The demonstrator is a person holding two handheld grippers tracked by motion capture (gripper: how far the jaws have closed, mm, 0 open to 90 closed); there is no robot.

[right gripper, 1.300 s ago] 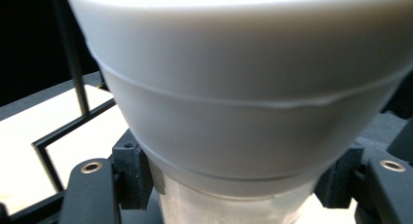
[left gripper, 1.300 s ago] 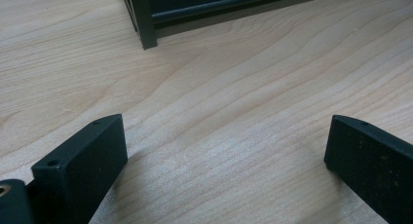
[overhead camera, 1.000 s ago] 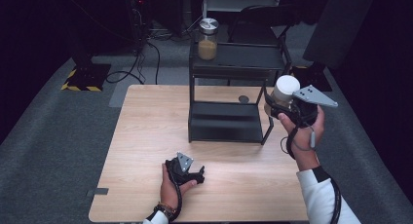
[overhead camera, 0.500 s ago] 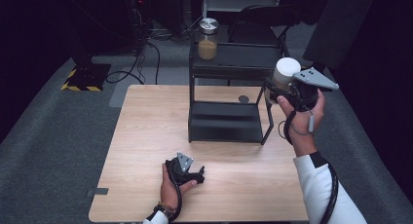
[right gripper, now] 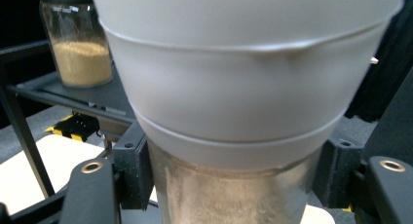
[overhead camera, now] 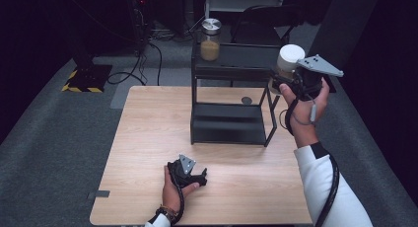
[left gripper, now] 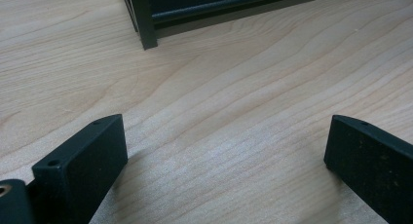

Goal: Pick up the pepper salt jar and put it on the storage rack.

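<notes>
Item: white-lidded jar [overhead camera: 287,63], clear glass body with a pale powdery fill; I hold it upright in the air at the right end of the rack's top shelf.
Right claw: [overhead camera: 285,82] clamped on the jar's glass body below the white lid; in the right gripper view the jar [right gripper: 243,117] stands straight up between my two black jaws, lid uppermost.
Left claw: [overhead camera: 197,177] jaws spread wide with nothing between them, resting low on the bench [overhead camera: 148,138] near its front edge; in the left gripper view bare wood grain [left gripper: 224,117] lies between the jaws.
Rack: black two-tier metal rack [overhead camera: 229,89] at the back of the bench, with an open lower shelf.
Neighbour: second jar [overhead camera: 210,41], metal lid and tan grains, at the left end of the top shelf, well apart from mine.
Key relation: the top shelf lies just to the left of the held jar and a little below its base; the jar's long axis is vertical, so I judge it needs only to go across and down.
Nearer hand: my right, already at the shelf; my left is well away.
Caution: the rack's right post sits close to my lower jaw.
</notes>
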